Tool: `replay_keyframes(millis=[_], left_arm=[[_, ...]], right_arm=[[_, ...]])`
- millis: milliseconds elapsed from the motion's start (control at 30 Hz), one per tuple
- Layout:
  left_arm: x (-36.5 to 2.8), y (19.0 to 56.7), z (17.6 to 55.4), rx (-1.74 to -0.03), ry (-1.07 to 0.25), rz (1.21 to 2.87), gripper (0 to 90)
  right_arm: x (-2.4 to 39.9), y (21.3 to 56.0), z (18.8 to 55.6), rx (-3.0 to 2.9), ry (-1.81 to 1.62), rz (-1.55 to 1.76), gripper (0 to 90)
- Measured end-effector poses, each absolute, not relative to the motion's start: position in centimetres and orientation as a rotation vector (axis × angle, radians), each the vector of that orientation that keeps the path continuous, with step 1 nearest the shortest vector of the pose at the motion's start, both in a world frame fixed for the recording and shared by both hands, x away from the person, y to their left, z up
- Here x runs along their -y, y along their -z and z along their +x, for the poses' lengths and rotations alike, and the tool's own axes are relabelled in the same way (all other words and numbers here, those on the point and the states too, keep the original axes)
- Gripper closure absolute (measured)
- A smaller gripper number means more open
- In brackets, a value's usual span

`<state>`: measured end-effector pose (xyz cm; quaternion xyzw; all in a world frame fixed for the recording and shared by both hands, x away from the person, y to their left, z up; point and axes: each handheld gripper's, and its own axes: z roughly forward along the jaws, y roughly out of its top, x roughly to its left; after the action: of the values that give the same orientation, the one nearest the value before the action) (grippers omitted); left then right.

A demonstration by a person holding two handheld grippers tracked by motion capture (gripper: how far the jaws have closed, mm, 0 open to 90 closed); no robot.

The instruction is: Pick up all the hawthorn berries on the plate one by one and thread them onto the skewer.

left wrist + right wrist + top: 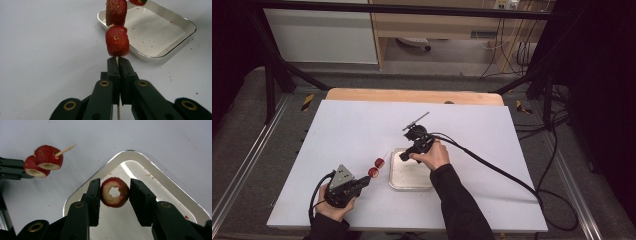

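— Where's the fruit at the moment?

— Two red strawberry pieces (376,167) sit threaded on a thin wooden skewer (65,149), held up off the white table (352,130) just left of the tray (412,186). The left gripper (366,181) has its jaws pressed together on the stick's lower end; in the left gripper view the skewer runs straight up from between the closed jaws, the nearer piece (117,41) right above their tips, the second piece (116,12) above that.

— And the other hand?

— The right gripper (115,192) hangs over the shallow white tray, pinching a third slice (115,192) between its jaws. It's a round cut piece, red rim, pale flesh, with a hole through its middle.

— Is that slice touching the tray?

— Can't tell from here. The tray's floor is speckled with small red bits.

— How far apart are the two?

— Near. The skewer's pointed tip pokes out past the top piece, aimed roughly toward the tray.
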<state>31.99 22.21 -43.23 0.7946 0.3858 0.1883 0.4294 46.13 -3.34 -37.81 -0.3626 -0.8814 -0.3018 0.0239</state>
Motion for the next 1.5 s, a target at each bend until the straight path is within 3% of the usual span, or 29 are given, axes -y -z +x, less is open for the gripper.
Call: replay_keyframes(millis=[567,1500], left_arm=[[-19.9,43.1,31.3,-0.948,-0.480,1.925,88.0],[-16.1,42.9,30.0,-0.962,-0.447,1.823,87.9]], right_arm=[[10.2,39.6,41.6,2.280,1.547,-1.320,62.3],[9.3,41.7,40.0,1.741,2.135,-1.470,62.4]])
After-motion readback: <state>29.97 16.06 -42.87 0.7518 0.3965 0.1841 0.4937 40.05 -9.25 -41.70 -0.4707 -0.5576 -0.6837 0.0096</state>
